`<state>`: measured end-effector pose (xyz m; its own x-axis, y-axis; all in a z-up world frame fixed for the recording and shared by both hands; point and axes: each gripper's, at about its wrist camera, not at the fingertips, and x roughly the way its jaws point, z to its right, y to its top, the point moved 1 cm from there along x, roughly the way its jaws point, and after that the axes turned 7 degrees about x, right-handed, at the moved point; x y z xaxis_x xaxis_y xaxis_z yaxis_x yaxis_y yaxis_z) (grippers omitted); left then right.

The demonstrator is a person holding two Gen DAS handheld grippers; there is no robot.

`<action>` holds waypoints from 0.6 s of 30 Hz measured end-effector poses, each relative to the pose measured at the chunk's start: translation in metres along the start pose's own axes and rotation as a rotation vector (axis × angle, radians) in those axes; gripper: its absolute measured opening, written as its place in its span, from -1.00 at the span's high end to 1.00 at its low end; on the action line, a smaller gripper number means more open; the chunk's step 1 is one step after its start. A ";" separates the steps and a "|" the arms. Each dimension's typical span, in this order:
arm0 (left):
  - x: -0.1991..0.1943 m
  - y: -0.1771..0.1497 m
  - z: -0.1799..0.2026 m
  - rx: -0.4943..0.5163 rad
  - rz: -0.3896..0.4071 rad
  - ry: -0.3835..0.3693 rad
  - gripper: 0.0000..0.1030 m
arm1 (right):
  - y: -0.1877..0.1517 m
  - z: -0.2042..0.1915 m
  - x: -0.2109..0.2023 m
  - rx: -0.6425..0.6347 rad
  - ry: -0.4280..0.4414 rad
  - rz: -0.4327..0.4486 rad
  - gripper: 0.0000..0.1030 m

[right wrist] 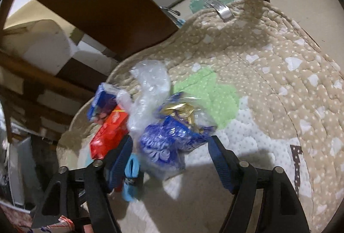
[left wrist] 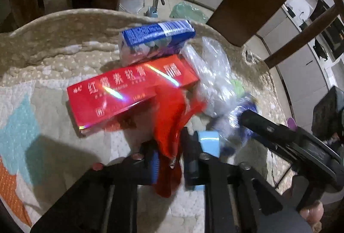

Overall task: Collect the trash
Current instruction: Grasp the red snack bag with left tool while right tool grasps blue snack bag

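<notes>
**Gathering the litter pile: hold with the left, pinch with the right**

1. Left side of the pile. The red carton [left wrist: 131, 93] lies flat on the quilted cover [left wrist: 53, 57], with the blue-and-white carton [left wrist: 155, 38] propped against its far edge. Both are loose; leave them until the soft items are secured.

2. Centre. The left hand-held gripper [left wrist: 169, 160] is closed on a red plastic wrapper [left wrist: 172, 125], whose free end drapes over the red carton's near corner. Keep the grip firm and lift straight up, so that the trailing film does not drag the carton along.

3. Right of centre. A crumpled clear bag [right wrist: 148, 91] lies between the cartons and a blue printed wrapper [right wrist: 169, 142] with a gold foil scrap [right wrist: 180, 109] on top of it.

4. Right side. The right hand-held gripper [right wrist: 169, 147] stands with its fingers apart, straddling the blue printed wrapper, not yet pinching. Judged next move: lower until both pads flank the crumpled bulk, then close on the thickest fold. Thin film slips, and the foil scrap may slide off if the wrapper tilts.

5. The receptacle cannot be identified with certainty in either view.
</notes>
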<state>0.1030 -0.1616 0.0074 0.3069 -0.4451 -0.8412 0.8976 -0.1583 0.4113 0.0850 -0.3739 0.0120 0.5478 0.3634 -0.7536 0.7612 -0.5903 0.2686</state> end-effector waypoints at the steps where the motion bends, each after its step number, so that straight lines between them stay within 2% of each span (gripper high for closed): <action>1: -0.003 -0.003 0.001 -0.007 -0.002 -0.011 0.77 | 0.000 0.000 0.001 -0.005 -0.007 -0.003 -0.08; 2: -0.008 -0.007 0.002 -0.009 0.000 -0.012 0.77 | 0.001 -0.001 0.001 -0.006 0.001 -0.007 0.03; 3: -0.013 -0.012 0.003 -0.006 0.005 -0.012 0.77 | 0.000 0.000 -0.002 -0.003 0.021 -0.009 0.38; 4: -0.019 -0.017 0.005 -0.003 0.008 -0.017 0.77 | -0.001 0.001 -0.007 -0.006 0.053 -0.019 0.49; 6: -0.030 -0.026 0.009 0.010 0.018 -0.021 0.77 | -0.005 -0.003 -0.017 -0.038 0.030 -0.007 0.82; 13: -0.080 -0.075 0.006 0.023 0.041 -0.011 0.77 | -0.022 -0.002 -0.042 -0.094 0.015 0.003 0.83; 14: -0.083 -0.081 0.004 0.018 0.042 -0.006 0.77 | -0.024 -0.001 -0.044 -0.095 0.008 0.009 0.66; 15: -0.088 -0.090 0.001 0.009 0.040 0.002 0.77 | -0.021 0.001 -0.046 -0.082 0.000 0.014 0.20; 16: -0.088 -0.094 0.001 0.003 0.039 0.010 0.77 | -0.021 0.003 -0.048 -0.067 0.002 0.019 -0.06; 17: -0.090 -0.099 -0.002 -0.003 0.039 0.023 0.77 | -0.019 0.003 -0.049 -0.048 0.007 0.030 -0.46; 18: -0.092 -0.106 -0.003 -0.009 0.038 0.035 0.77 | -0.018 0.002 -0.047 -0.031 0.005 0.039 -0.61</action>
<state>-0.0193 -0.1009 0.0400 0.3520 -0.4193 -0.8368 0.8877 -0.1340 0.4405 0.0451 -0.3820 0.0412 0.5794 0.3443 -0.7388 0.7494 -0.5814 0.3168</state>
